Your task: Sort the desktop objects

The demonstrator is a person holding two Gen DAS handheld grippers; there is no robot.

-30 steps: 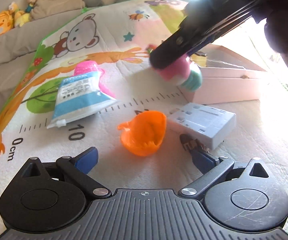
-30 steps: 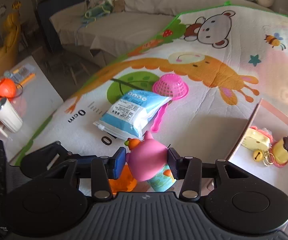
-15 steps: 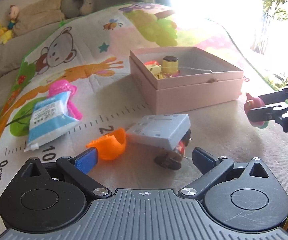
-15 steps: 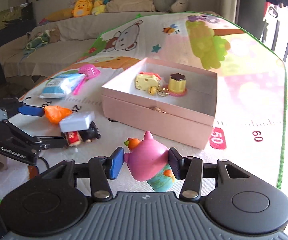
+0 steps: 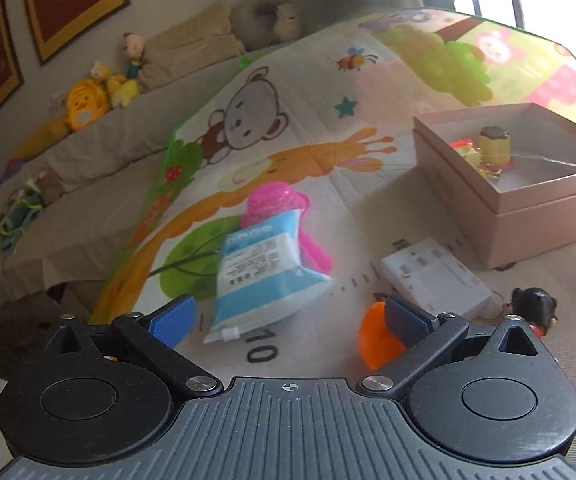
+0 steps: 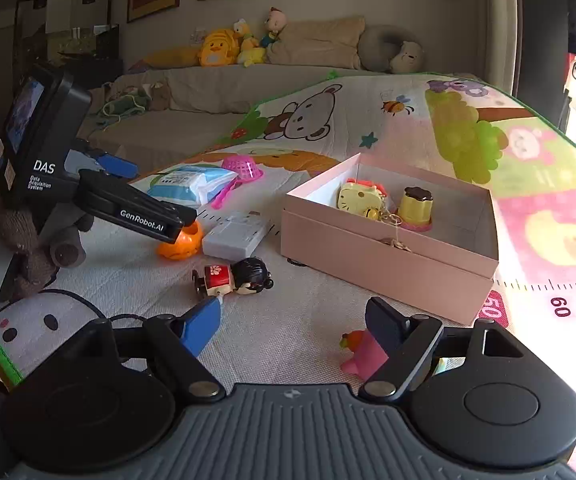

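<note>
Right gripper (image 6: 296,320), bottom centre of its view: jaws opening, pads clear of the pink toy (image 6: 362,354), which sits on the mat (image 6: 288,340) by the right-hand finger, lower right of centre, outside the pink box (image 6: 384,256). Left gripper (image 5: 288,316): spread wide, nothing clamped; orange cup (image 5: 376,340) lies behind its right-hand finger, blue-white pouch (image 5: 264,276) at frame centre.

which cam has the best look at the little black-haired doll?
Right wrist view: the doll lies on its side on the mat, whole and unobstructed. Left wrist view catches only its dark head at the right edge, behind the hand-held gripper's body.
</note>
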